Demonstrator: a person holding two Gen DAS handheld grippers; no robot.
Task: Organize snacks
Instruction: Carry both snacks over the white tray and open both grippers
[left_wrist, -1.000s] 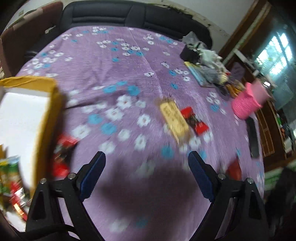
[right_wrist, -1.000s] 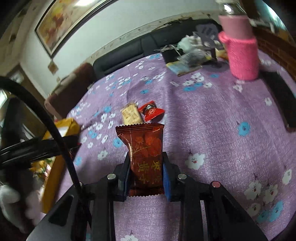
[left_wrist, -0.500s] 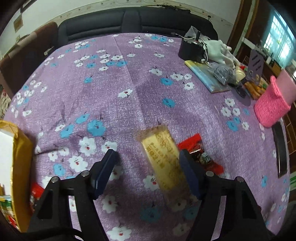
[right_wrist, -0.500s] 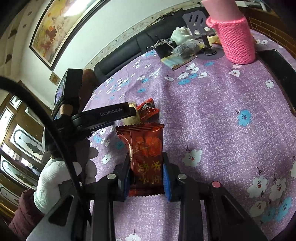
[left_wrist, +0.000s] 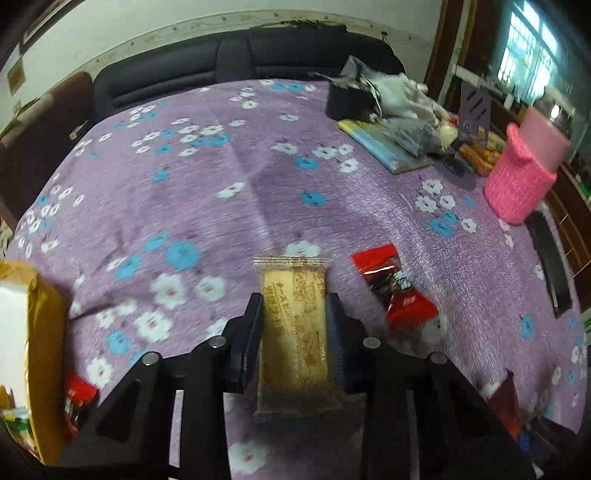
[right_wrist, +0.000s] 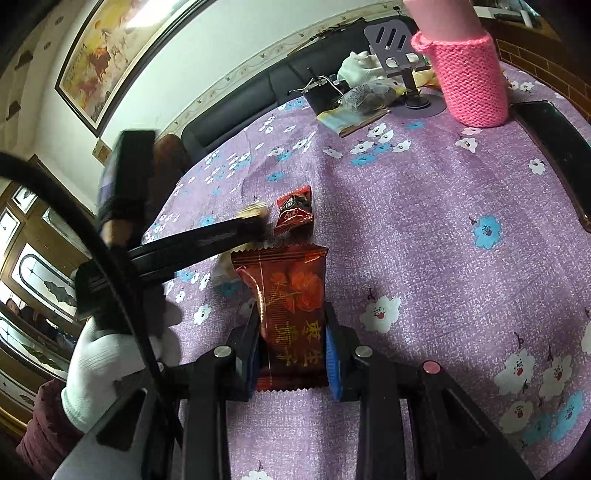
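My left gripper (left_wrist: 294, 310) is shut on a tan biscuit packet (left_wrist: 294, 332) that lies on the purple flowered tablecloth (left_wrist: 221, 192). A red snack packet (left_wrist: 393, 286) lies just right of it, also in the right wrist view (right_wrist: 293, 210). My right gripper (right_wrist: 291, 325) is shut on a dark red snack packet (right_wrist: 291, 317), held above the cloth. The left gripper's arm (right_wrist: 192, 245) reaches in from the left there. A yellow box (left_wrist: 33, 332) with snacks stands at the far left.
A pink knitted cup (left_wrist: 524, 173) (right_wrist: 467, 81), a phone stand (right_wrist: 397, 48), a book (left_wrist: 384, 147) and bags crowd the back right. A black remote (left_wrist: 550, 266) lies at the right edge. A black sofa (left_wrist: 240, 66) is behind the table.
My left gripper has swung right from the yellow box to the tan packet and shut on it. My right gripper still holds the dark red packet and has drawn closer to the left gripper.
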